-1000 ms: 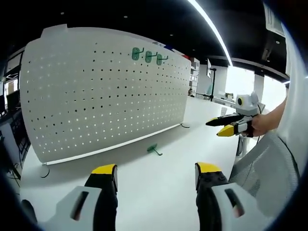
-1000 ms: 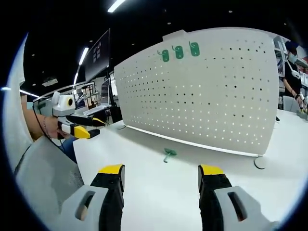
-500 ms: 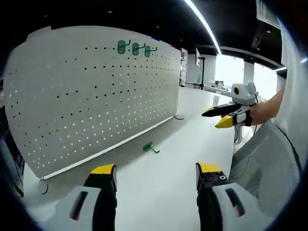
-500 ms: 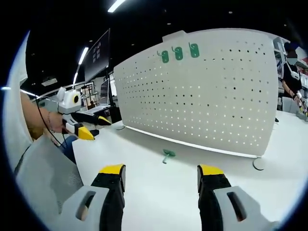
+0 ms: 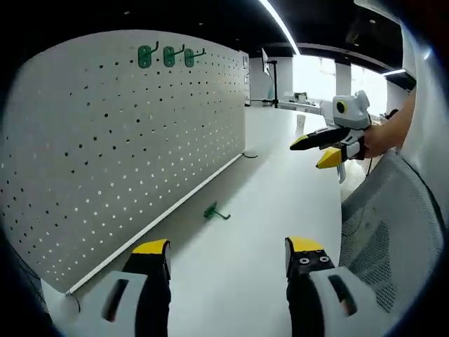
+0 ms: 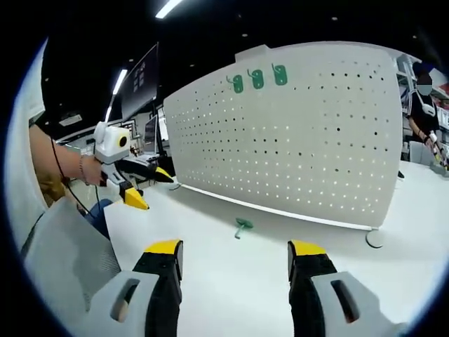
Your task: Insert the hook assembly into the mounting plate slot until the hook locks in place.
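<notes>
A white pegboard [image 5: 105, 140] [image 6: 295, 133] stands upright on the white table. Three green hooks [image 5: 165, 56] [image 6: 257, 78] hang in its top row. One loose green hook [image 5: 215, 212] [image 6: 243, 225] lies on the table in front of the board. In the left gripper view my left gripper [image 5: 228, 254] is open and empty, well short of the loose hook; in the right gripper view it [image 6: 149, 187] hangs open at the left. My right gripper [image 6: 235, 254] is open and empty too, and in the left gripper view it [image 5: 316, 149] floats at the right, held by a hand.
A grey mesh chair back [image 5: 389, 239] [image 6: 66, 253] sits close beside the grippers. A person [image 6: 424, 105] stands behind the board's right edge. Desks and monitors [image 6: 144, 140] lie beyond the table's far end.
The left gripper view has swung left and nearer the board, so the board now runs away more obliquely. In the right gripper view the left gripper has risen and moved toward the board.
</notes>
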Motion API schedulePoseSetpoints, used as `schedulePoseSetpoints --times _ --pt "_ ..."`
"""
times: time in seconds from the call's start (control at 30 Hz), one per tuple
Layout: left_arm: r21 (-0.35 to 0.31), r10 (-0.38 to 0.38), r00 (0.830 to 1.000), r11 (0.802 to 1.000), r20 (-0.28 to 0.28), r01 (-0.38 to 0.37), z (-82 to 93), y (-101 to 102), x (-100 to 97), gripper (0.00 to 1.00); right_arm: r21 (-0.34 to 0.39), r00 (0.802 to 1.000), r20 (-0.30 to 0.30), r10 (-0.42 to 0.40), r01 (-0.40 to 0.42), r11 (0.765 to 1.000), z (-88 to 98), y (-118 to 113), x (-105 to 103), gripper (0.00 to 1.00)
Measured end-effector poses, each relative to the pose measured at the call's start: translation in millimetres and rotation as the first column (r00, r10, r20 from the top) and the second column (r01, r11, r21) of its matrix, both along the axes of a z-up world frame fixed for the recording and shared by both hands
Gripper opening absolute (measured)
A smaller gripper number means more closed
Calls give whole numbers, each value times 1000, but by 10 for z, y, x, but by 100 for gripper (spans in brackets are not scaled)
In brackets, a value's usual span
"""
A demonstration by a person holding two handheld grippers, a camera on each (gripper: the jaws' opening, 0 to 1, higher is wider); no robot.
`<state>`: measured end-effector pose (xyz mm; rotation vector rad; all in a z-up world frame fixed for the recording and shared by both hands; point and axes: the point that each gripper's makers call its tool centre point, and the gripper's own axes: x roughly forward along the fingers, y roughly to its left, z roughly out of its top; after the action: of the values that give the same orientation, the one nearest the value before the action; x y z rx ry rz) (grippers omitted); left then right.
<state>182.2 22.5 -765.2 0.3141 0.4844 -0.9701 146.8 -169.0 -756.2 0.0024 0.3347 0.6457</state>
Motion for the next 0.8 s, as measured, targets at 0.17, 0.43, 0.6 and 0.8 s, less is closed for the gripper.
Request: schedulePoseSetpoints --times 0.17,0.43,0.6,0.8 --pt "13 -31 1000 999 -4 31 9 -76 77 68 2 1000 -4 -2 2 1000 -6 -3 5 58" --pt "68 -81 997 994 -11 82 -56 -169 219 68 13 1000 -12 -9 9 1000 -11 -28 23 58" --pt "92 -94 995 991 -21 96 -109 -207 283 67 13 1000 -13 -7 7 1000 -12 -30 27 58" --pt "110 -105 994 988 -39 109 -163 -251 352 68 13 1000 -12 -5 5 1000 5 -35 33 58"
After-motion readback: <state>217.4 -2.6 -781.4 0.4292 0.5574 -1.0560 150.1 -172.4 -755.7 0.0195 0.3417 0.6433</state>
